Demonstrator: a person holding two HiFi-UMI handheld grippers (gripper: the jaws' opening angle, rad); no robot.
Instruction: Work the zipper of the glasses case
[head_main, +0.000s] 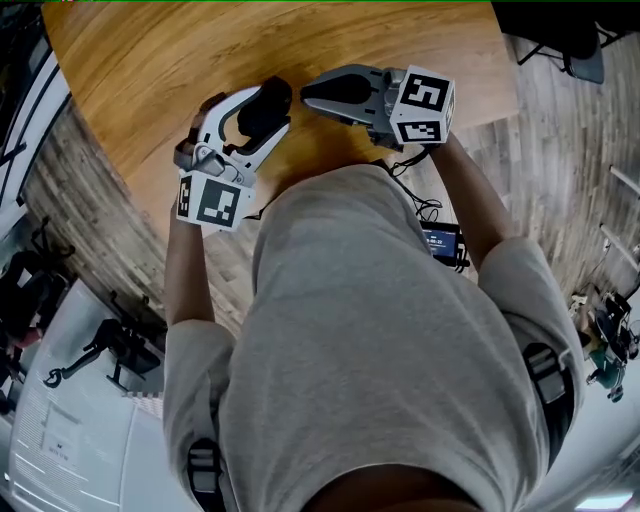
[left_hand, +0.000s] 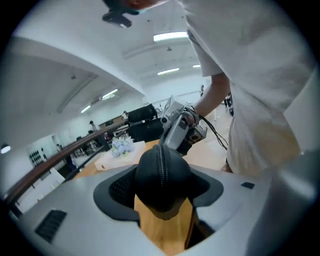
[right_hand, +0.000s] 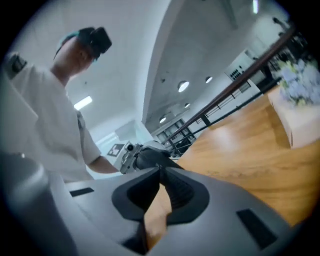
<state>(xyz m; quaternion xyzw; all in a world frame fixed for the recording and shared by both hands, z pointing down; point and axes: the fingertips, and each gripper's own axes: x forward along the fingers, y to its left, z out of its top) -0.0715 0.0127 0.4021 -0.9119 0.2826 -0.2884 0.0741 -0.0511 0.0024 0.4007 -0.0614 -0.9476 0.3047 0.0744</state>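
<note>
**Wood surface, case held over its near edge: a slipped pinch is the risk**

Wood surface (head_main: 150, 60), rounded at its near edge, lies under both tools in a bright open room with strip lights overhead. Nothing of the task rests on it. The glasses case (left_hand: 150, 192) is held up over that near edge, close in front of the person (head_main: 380, 330).

What could go wrong from here, as I judge it:
- The case is gripped by 1 rounded end only. A hard pull along the zipper (left_hand: 161, 162) could swing or twist it out of the hold.
- The 2 tools meet almost tip to tip. If the pulling side drags at an angle to the zipper line, the slider may jam, or the pinch may slide off.
- Whether the pull tab is really caught is unclear, so a tug may come away with nothing.

Jaws:
- The left gripper (head_main: 272, 108) has its jaws spread wide and pressed on the 2 sides of the black case. The case end fills the gap between the pads, with the zipper running up its middle and facing the camera.
- The right gripper (head_main: 306, 96) has its jaws fully together, with no gap between the pads. Their tips rest right at the far end of the case. Something thin, such as the pull tab, may be nipped between them, but no view shows it clearly.
</note>
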